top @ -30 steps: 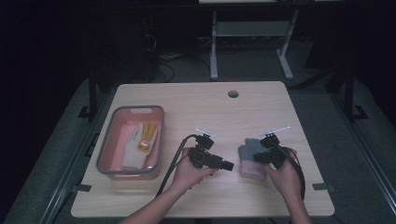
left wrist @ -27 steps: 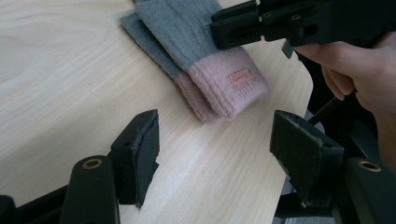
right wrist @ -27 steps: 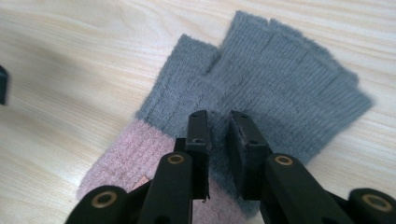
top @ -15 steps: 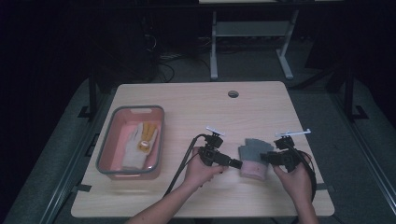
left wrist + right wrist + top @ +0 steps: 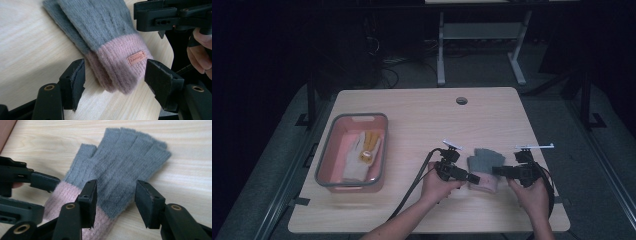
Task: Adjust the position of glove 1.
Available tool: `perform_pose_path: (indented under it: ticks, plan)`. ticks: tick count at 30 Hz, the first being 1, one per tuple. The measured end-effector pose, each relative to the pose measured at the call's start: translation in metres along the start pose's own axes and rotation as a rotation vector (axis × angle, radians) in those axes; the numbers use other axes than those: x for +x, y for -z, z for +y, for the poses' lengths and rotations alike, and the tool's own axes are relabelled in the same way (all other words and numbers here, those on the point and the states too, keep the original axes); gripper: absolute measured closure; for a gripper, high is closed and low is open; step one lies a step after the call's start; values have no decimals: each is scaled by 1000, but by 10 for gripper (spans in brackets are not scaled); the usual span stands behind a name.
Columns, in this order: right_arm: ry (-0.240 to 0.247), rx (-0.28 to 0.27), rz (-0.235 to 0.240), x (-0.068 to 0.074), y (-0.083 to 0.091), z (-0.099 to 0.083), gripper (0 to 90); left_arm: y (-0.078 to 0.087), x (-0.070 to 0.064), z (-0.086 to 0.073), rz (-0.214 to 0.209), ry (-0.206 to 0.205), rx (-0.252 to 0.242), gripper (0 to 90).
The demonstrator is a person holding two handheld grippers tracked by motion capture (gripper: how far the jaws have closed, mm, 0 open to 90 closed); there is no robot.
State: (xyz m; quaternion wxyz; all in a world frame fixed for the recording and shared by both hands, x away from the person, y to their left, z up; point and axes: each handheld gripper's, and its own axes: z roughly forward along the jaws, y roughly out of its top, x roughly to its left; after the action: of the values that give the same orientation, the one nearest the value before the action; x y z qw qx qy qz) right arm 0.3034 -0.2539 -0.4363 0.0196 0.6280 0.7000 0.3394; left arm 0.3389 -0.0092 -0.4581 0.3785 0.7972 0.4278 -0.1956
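Hands come in low from the near edge, each aiming its gripper inward at the glove (image 5: 484, 167) on the desk (image 5: 422, 120). Left gripper (image 5: 113, 77) has jaws apart around the pink cuff; right gripper (image 5: 115, 195) has jaws apart over the grey palm. The glove lies flat, fingerless, with a small tan label on the cuff.

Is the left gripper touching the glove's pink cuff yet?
Apart. In the left gripper view, the left gripper is open, with bare table visible between each pad and the pink cuff.
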Motion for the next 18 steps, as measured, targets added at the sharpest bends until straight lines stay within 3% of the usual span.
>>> perform_pose_path:
  ticks: [5, 18]
  plan:
    - [-43, 8, 50, -10, -4, -3, 514, -8, -1, -1, 17, 3, 16, 340]
    - [-107, 19, 75, -20, -12, -6, 530, -11, -5, -1, 49, -9, 18, 416]
